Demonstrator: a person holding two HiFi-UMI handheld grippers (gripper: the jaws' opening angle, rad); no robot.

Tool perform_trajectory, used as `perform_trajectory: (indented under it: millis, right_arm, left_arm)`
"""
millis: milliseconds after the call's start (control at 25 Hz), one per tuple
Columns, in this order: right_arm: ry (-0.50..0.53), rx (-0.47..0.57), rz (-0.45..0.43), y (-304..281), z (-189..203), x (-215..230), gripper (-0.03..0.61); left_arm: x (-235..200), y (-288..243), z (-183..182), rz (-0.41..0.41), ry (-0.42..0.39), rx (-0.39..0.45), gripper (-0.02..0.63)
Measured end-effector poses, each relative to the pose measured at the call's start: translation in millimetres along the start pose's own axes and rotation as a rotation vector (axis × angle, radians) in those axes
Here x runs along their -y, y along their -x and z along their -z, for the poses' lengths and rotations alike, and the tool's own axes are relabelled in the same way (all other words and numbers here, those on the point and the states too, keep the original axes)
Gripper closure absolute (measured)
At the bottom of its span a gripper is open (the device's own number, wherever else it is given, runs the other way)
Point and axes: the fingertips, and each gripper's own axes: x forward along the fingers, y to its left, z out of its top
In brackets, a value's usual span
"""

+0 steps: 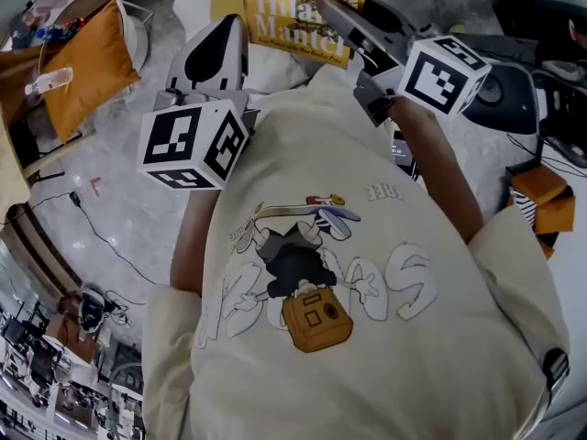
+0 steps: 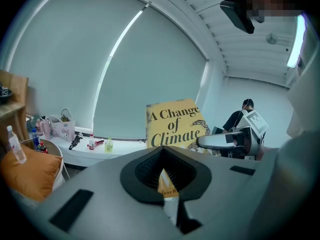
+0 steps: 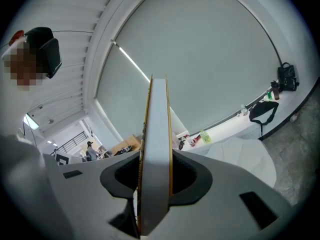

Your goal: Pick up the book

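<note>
Grips the book (image 1: 303, 12) by its lower edge in the right tongs (image 3: 155, 171), jaws clenched on it, yellow cover upright and raised in the air ahead of the chest. Shows it edge-on, white pages between both covers, in the right gripper view. Holds the left tongs (image 2: 164, 159) clenched on nothing, beside the book and facing its cover. Stands over grey floor (image 1: 110, 200), with an orange cushion (image 1: 87, 67) far left and bottles (image 2: 91, 142) on a sill (image 2: 125, 146).
</note>
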Motion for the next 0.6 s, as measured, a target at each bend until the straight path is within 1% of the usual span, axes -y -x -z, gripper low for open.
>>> perform_trajectory:
  millis: [280, 480, 600]
  right_arm:
    - [-0.005, -0.007, 0.001, -13.4, -12.0, -7.1, 0.422]
    - [-0.003, -0.007, 0.019, 0.0, -3.2, -1.2, 0.422]
    - [0.000, -0.015, 0.034, -4.8, -6.6, -1.3, 0.422]
  left_arm:
    - [-11.7, -4.7, -8.4, 0.002, 0.018, -0.006, 0.609]
    - [-1.9, -7.7, 1.6, 0.012, 0.019, -0.009, 0.609]
    - [-5.9, -9.7, -4.2, 0.013, 0.020, -0.011, 0.609]
